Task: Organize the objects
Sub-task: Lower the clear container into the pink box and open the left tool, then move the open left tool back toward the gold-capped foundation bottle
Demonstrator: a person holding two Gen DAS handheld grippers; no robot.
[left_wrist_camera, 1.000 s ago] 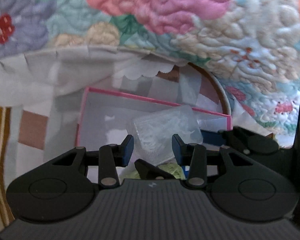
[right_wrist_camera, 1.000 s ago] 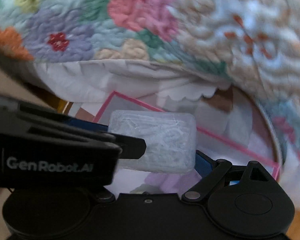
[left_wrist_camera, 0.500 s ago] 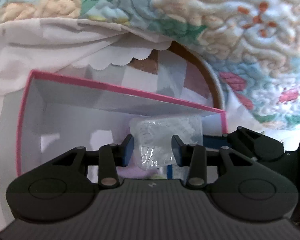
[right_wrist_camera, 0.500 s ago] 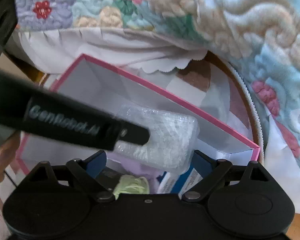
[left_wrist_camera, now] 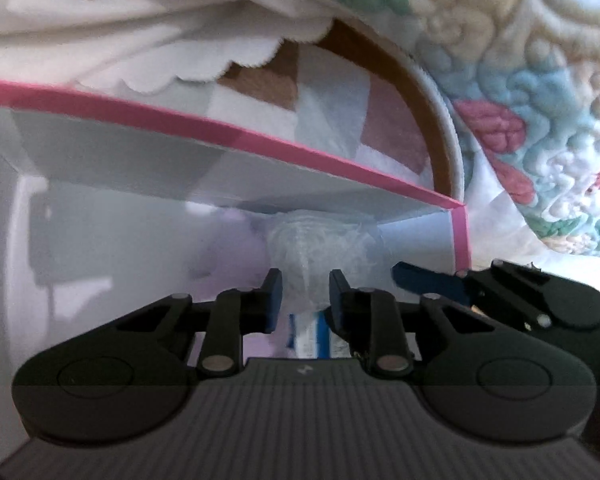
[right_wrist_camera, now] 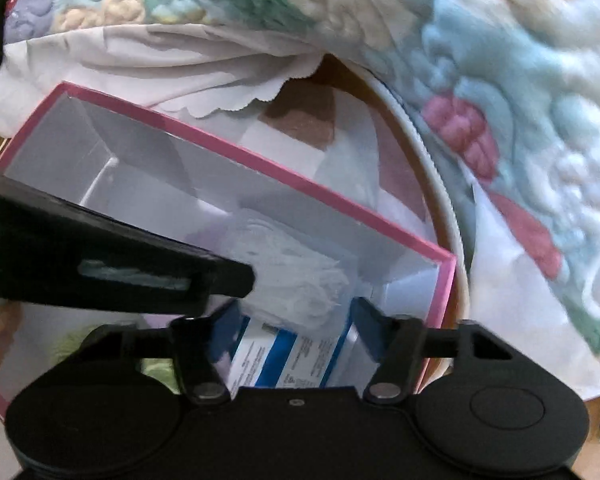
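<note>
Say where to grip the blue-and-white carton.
Pinch the blue-and-white carton across its two long edges at the near end, coming from above: it lies flat in the pink box, walls likely block side approach, and the clear packet covers its far end.

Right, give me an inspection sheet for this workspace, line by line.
Surface: patchwork cloth under the pink-rimmed box.
Job's things: clear packet of white bits low inside the box; blue-and-white carton beneath it.
Clutter: something pale green in the box, blurred.
Grippers: left gripper shut on the packet's near end; right gripper closing, the packet's end and the carton between its fingers, pads not seen pressing.
Cables: nothing seen.
Surroundings: floral quilt, white scalloped sheet, round hoop-like rim.
</note>
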